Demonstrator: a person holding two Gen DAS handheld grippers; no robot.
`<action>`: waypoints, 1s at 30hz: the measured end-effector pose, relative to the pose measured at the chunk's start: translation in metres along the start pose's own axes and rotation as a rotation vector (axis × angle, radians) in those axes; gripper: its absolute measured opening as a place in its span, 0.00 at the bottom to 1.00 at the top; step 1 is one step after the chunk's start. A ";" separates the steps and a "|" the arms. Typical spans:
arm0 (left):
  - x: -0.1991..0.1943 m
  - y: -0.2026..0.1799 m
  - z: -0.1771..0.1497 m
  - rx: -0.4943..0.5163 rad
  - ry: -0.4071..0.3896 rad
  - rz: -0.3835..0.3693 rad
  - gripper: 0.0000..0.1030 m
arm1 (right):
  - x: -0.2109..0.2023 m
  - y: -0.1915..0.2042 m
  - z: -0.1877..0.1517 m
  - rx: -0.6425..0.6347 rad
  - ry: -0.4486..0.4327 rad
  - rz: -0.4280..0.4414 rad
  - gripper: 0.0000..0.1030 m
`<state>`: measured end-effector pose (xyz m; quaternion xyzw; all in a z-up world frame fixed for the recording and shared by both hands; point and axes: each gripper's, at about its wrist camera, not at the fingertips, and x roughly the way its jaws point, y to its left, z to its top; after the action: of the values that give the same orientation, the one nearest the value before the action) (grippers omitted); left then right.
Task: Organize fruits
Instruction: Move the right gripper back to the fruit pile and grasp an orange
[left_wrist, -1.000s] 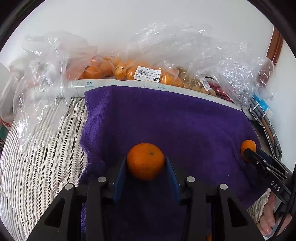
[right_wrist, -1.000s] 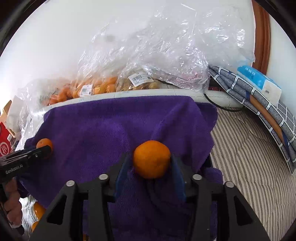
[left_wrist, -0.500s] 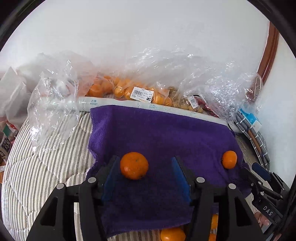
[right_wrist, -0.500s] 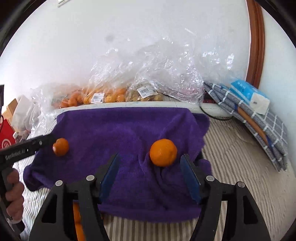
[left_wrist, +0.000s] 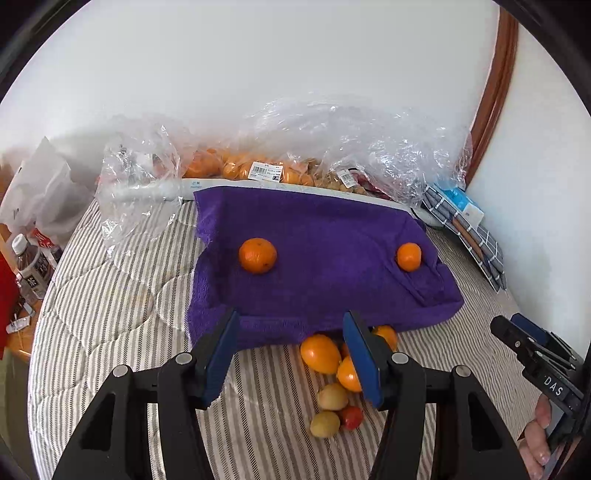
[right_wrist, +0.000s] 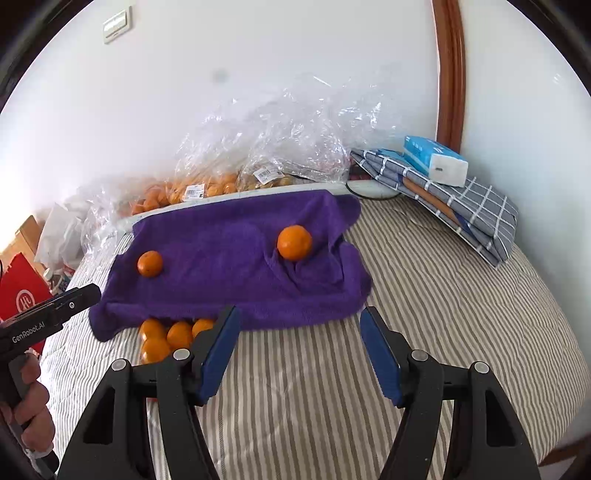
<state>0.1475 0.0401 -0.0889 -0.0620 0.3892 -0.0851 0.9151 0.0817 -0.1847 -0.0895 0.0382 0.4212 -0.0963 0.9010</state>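
Left gripper (left_wrist: 291, 349) and right gripper (right_wrist: 300, 347) hovering empty, jaws spread wide; two oranges (left_wrist: 257, 255) (right_wrist: 294, 242) sitting apart on purple towel (left_wrist: 332, 229).

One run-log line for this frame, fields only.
left gripper: open, empty | right gripper: open, empty | two oranges apart on purple towel | loose fruit pile off towel's near edge

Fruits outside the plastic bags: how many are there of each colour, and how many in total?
Orange fruits on the purple towel: 2
Orange fruits in the pile in front of the towel: 4
Yellow fruits: 2
Red fruit: 1
Total: 9
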 end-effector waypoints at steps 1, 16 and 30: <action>-0.005 0.000 -0.003 0.011 -0.003 0.002 0.54 | -0.004 0.001 -0.004 0.000 0.001 0.001 0.65; -0.038 0.023 -0.034 -0.020 -0.020 0.097 0.55 | -0.011 0.028 -0.041 -0.093 0.023 0.068 0.59; -0.027 0.057 -0.038 -0.094 0.009 0.174 0.59 | 0.043 0.071 -0.063 -0.202 0.105 0.181 0.49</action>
<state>0.1077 0.0999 -0.1062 -0.0704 0.4008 0.0125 0.9134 0.0761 -0.1119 -0.1633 -0.0099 0.4704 0.0306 0.8819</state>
